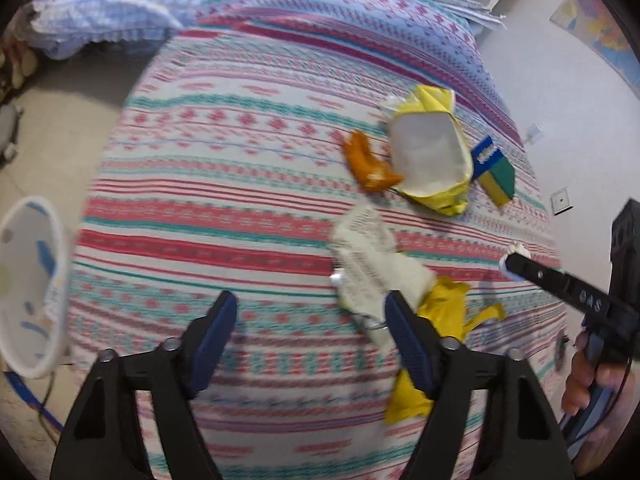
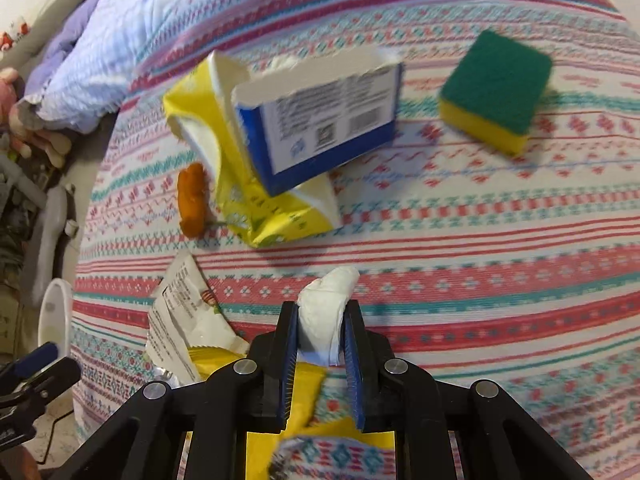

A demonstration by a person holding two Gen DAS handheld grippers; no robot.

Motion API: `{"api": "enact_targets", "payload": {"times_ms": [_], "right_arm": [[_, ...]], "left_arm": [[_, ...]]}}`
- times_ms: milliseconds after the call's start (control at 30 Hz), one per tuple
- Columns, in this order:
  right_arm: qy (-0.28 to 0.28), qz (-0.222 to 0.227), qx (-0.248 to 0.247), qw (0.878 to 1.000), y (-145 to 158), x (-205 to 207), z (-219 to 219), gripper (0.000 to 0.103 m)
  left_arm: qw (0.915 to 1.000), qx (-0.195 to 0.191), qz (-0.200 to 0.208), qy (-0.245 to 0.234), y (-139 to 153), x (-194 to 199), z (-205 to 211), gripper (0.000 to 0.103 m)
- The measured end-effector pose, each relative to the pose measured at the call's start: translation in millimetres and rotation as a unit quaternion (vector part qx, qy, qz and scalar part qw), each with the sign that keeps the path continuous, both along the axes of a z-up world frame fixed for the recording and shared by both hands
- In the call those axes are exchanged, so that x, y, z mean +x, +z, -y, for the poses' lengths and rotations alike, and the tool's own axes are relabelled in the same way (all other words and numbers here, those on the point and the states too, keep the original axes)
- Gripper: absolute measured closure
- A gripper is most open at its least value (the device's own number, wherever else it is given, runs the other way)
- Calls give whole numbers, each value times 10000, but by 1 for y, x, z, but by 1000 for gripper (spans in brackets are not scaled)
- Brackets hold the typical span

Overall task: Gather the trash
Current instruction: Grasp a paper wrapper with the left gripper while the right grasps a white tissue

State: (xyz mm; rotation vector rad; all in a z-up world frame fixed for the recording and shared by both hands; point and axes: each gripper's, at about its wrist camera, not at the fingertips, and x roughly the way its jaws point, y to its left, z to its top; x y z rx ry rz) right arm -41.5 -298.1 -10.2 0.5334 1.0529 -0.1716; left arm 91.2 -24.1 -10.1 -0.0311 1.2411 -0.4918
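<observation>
**Tissue pinched, carry it to the bin**

Tissue wad (image 2: pixel 328 312) sits between your R gripper (image 2: pixel 322 332) pads, clamped, just over the bedspread (image 2: pixel 480 240). Lift straight, don't snag the yellow wrapper (image 2: pixel 304 392) below. L gripper (image 1: pixel 308 344) spread, empty, beside the white packet (image 1: pixel 368 264). Bin (image 1: pixel 32 280) at bed's edge.

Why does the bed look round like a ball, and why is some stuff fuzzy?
Both wrist views use fisheye lenses, so the bedspread bulges. In the left wrist view the whole picture smears from motion. In the right wrist view the blue box and sponge blur, while the tissue looks sharper.
</observation>
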Motion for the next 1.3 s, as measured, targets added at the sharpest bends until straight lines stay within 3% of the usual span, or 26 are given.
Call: {"api": "enact_targets", "payload": {"times_ms": [67,167,300,500,633,767,967,1300], "right_arm": [[-37,47,37,10000,2,-9,6,84],[-50,68,28,10000,3,-20,13,84],[-40,49,26,10000,2,-27,21,84],[-57,54,46,10000,1,-33,29,84],[-25,55,61,10000,0,-32,30,84],[27,67,19,10000,1,-29,26,84],[67,100,-84,9999,4,-26,21,84],[149,262,-324,9990,17,-24,7,84]], "left_arm": [[10000,-22,-75,-24,-8,1,13,39],[9998,-31,-186,-41,-17,2,28,42],[9995,-91,-286,7,-26,6,43,43],[9999,137,-70,53,-31,9,67,43],[9984,501,255,-36,-31,8,84,57],[9980,494,374,-134,-28,7,91,72],[9973,415,594,-69,-11,7,80,83],[9953,231,920,203,14,7,29,83]]}}
